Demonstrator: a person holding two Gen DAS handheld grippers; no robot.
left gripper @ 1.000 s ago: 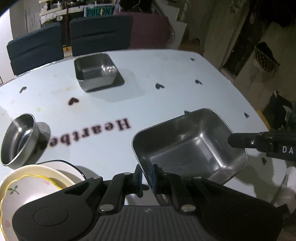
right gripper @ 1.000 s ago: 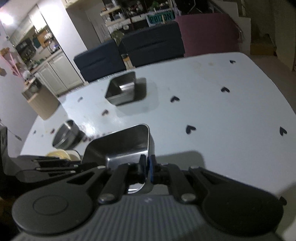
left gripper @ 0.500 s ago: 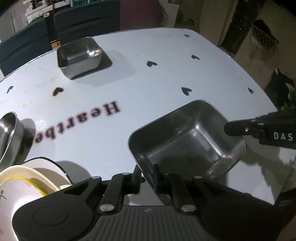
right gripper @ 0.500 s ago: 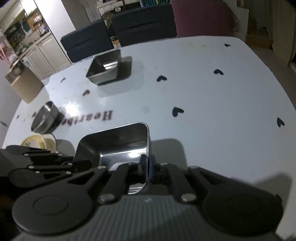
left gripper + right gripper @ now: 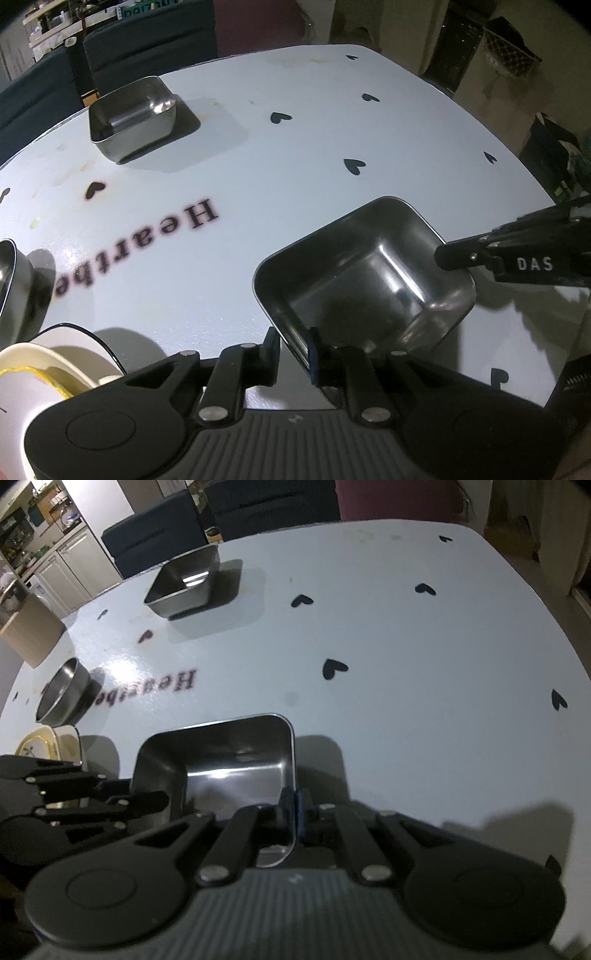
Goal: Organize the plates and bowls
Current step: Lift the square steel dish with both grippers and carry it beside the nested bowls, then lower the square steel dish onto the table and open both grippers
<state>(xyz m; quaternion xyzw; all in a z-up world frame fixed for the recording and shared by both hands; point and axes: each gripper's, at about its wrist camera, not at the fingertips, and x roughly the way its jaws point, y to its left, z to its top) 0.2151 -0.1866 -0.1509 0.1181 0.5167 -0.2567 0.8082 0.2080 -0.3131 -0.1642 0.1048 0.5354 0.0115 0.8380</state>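
In the left wrist view, my left gripper (image 5: 293, 345) was opening, the near wall of the square steel tray (image 5: 369, 273) between its fingers, the tray on the table (image 5: 295, 155). In the right wrist view, my right gripper (image 5: 291, 805) clenched this tray's (image 5: 221, 753) right wall.

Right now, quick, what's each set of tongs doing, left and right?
Left tongs: opening, the square steel tray's rim between the pads, with a gap showing.
Right tongs: closed on the same tray's opposite rim.
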